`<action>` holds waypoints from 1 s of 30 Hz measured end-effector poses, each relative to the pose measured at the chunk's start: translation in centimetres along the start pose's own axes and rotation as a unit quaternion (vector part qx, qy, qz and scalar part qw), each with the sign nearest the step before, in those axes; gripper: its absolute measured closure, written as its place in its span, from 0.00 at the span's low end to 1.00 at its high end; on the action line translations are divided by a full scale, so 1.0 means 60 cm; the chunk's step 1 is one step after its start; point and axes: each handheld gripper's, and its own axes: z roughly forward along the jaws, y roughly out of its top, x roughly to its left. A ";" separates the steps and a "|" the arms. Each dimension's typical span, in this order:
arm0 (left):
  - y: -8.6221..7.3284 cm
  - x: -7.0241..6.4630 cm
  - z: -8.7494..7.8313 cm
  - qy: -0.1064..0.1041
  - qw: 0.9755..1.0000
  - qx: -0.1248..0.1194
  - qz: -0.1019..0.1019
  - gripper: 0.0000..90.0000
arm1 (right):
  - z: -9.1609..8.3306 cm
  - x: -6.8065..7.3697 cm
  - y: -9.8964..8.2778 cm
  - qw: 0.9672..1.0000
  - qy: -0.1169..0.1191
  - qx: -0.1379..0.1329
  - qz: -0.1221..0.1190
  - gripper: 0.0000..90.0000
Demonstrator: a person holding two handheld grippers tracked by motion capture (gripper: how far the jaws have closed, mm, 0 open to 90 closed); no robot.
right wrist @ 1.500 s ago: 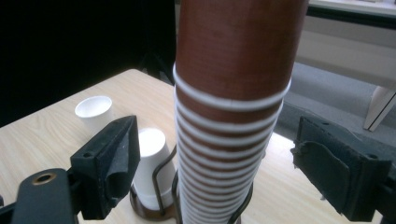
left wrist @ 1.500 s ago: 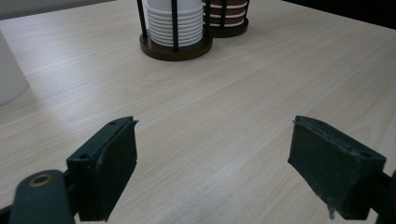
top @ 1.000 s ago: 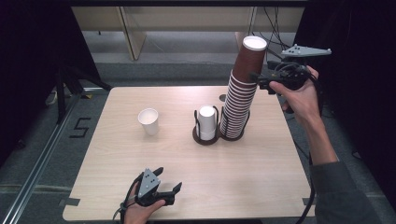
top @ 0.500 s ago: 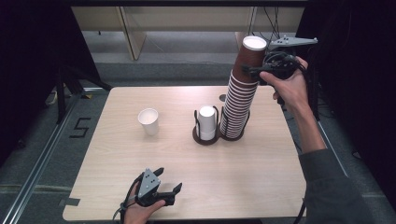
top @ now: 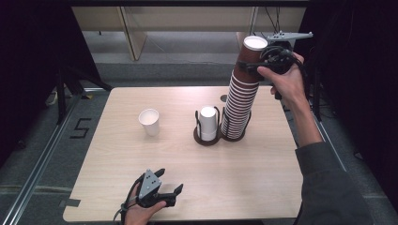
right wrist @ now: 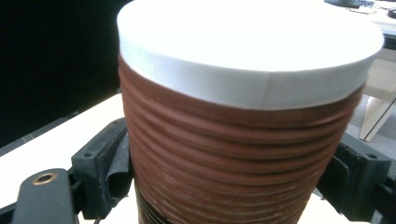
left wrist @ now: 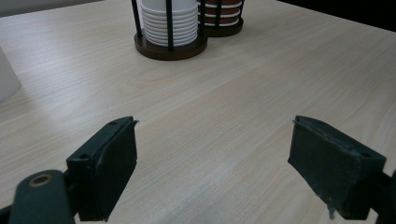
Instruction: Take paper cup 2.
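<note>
A tall stack of brown paper cups [top: 241,101] with white insides leans in the right ring of a black two-ring holder [top: 201,137] at mid-table. My right gripper [top: 256,65] is at the stack's top. In the right gripper view its jaws press both sides of the top brown cups [right wrist: 233,154], so my right gripper [right wrist: 231,179] is shut on them. A short stack of white cups [top: 208,121] fills the left ring. My left gripper [top: 170,181] rests open at the table's near edge; nothing lies between its jaws [left wrist: 212,163].
A single white cup [top: 149,121] stands upright left of the holder and shows at the left edge of the left gripper view [left wrist: 5,74]. The white stack [left wrist: 169,21] is far ahead of the left jaws. Bare wooden tabletop [top: 263,178] spreads around them.
The right hand has raised its gripper from the upper side of the brown stack to its very top and closed around it. The left gripper has stayed still.
</note>
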 end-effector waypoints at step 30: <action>0.000 0.000 -0.001 0.002 1.000 0.005 0.003 0.16 | -0.063 0.017 0.087 0.999 -0.007 -0.052 -0.009 0.20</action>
